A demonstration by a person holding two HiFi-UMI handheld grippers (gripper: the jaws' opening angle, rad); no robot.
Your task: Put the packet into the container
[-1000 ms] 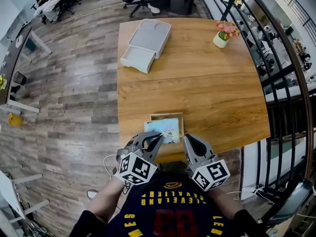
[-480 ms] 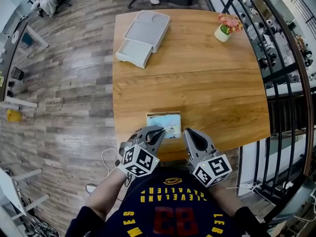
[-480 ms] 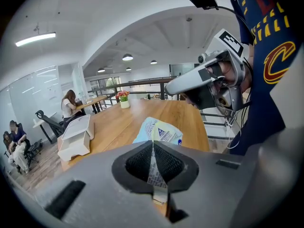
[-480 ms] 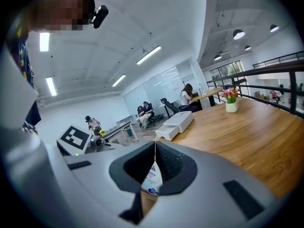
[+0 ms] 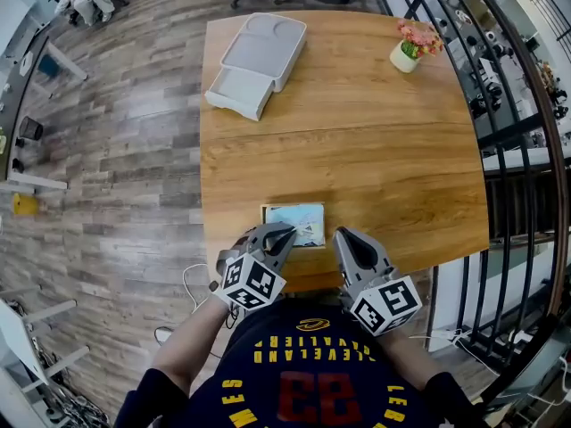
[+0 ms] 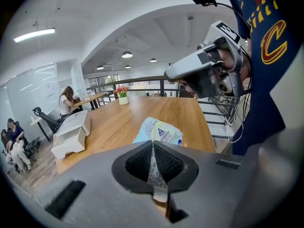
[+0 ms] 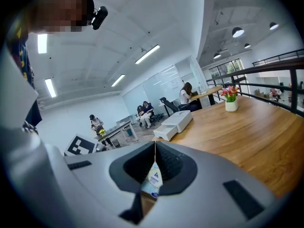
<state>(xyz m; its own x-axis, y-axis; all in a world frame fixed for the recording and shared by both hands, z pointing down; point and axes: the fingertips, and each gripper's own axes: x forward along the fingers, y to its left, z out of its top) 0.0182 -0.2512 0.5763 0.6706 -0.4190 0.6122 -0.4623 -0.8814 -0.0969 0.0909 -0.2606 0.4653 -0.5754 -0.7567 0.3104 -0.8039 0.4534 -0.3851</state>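
Observation:
A light blue and white packet (image 5: 297,221) lies in a small shallow wooden container (image 5: 265,214) close to the table's near edge. My left gripper (image 5: 287,233) is shut, its tips pinching the packet's near edge. In the left gripper view the packet (image 6: 159,129) fans out beyond the closed tips (image 6: 153,142), and its printed edge runs down between the pads. My right gripper (image 5: 340,237) is shut with nothing in it, just right of the container. Through its closed jaws (image 7: 155,144) a sliver of the packet (image 7: 154,179) shows.
A white drawer box (image 5: 254,61) sits at the table's far left corner and a small flower pot (image 5: 406,53) at the far right. A dark railing (image 5: 500,105) runs along the table's right side. Wood floor lies to the left. People sit at desks far off.
The packet hung over the container's near left edge a second ago and now lies inside it. The left gripper moved slightly forward with it. The right gripper hardly moved.

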